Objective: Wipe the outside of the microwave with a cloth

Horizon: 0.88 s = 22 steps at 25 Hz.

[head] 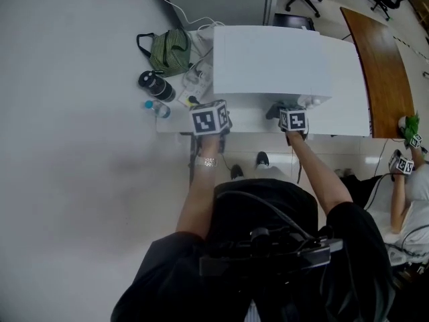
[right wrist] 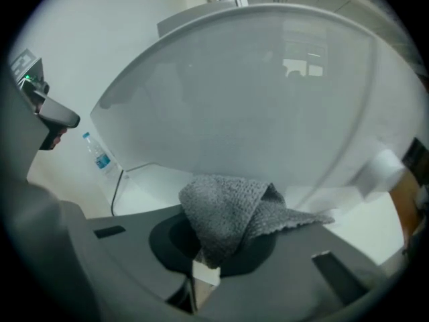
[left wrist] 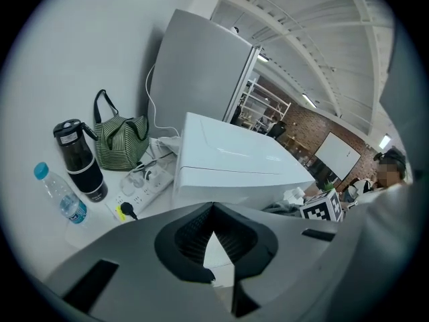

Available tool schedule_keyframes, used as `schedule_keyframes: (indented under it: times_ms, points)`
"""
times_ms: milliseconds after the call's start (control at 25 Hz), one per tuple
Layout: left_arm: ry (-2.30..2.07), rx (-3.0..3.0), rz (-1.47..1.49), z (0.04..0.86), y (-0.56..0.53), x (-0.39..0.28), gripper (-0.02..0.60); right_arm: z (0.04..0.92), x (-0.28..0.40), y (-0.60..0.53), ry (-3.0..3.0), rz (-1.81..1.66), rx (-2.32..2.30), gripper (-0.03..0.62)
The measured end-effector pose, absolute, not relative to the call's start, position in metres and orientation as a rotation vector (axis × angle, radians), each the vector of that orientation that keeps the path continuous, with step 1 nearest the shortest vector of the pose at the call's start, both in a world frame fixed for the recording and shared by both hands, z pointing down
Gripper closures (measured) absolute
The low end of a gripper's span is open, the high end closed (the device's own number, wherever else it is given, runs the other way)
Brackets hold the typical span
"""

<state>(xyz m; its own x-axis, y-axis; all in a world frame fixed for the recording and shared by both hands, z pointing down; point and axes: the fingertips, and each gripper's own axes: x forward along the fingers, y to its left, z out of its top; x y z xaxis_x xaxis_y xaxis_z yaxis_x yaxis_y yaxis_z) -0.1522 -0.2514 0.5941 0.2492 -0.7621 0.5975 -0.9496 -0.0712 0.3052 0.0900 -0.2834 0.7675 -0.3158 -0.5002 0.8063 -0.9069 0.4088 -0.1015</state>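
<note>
Right claw (head: 293, 120) is clamped tight on a grey knitted cloth (right wrist: 231, 210). A fold of it is pinched between the jaws and the loose part bunches up and trails off to the right beyond the tips. Left claw (left wrist: 213, 210) has its jaws together with nothing between them, only the white surface (head: 174, 123) showing through the gap behind the pads.

The white microwave (head: 271, 62) sits on that surface with its long axis running left to right across the person. Both claws are at its near face, the left one by the front left corner and the right one further along toward the right end. From the right gripper view the pale front of the microwave fills nearly everything ahead, so it lies straight in front of the cloth and close. Whether the cloth already touches the front I cannot tell, as the bunched fold hides any gap.

The right claw is the one that matters for the wipe — it carries the cloth and already faces the panel squarely. My judgement is that the next move is a short push forward to press the loose fold flat, then a sweep along the long axis. The left claw seems free to steady the casing if it slides. A water bottle (head: 156, 108) stands off to the left on the surface, well apart from the cloth and not in the way of a sideways stroke.
</note>
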Motion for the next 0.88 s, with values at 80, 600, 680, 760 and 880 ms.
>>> schedule_keyframes:
  times_ms: [80,600,680,760,880]
  points:
    - [-1.535,1.898,0.379,0.594,-0.254,-0.144,0.588,0.766,0.131,-0.289,-1.898,0.741,1.298,0.571]
    - [-1.426,2.028,0.412,0.578,-0.222,-0.097,0.588,0.666,0.107,-0.238,-2.051,0.795,1.470,0.571]
    - [-1.418,2.050,0.424,0.578,-0.212,-0.086,0.588,0.640,0.079,-0.220,-2.133,0.726,1.408,0.571]
    - [-1.424,2.061,0.427,0.578,-0.200,-0.077,0.589,0.617,0.061,-0.206,-2.208,0.710,1.353,0.571]
    - [-1.450,2.062,0.428,0.577,-0.179,-0.060,0.588,0.595,0.051,-0.186,-2.284,0.708,1.274,0.571]
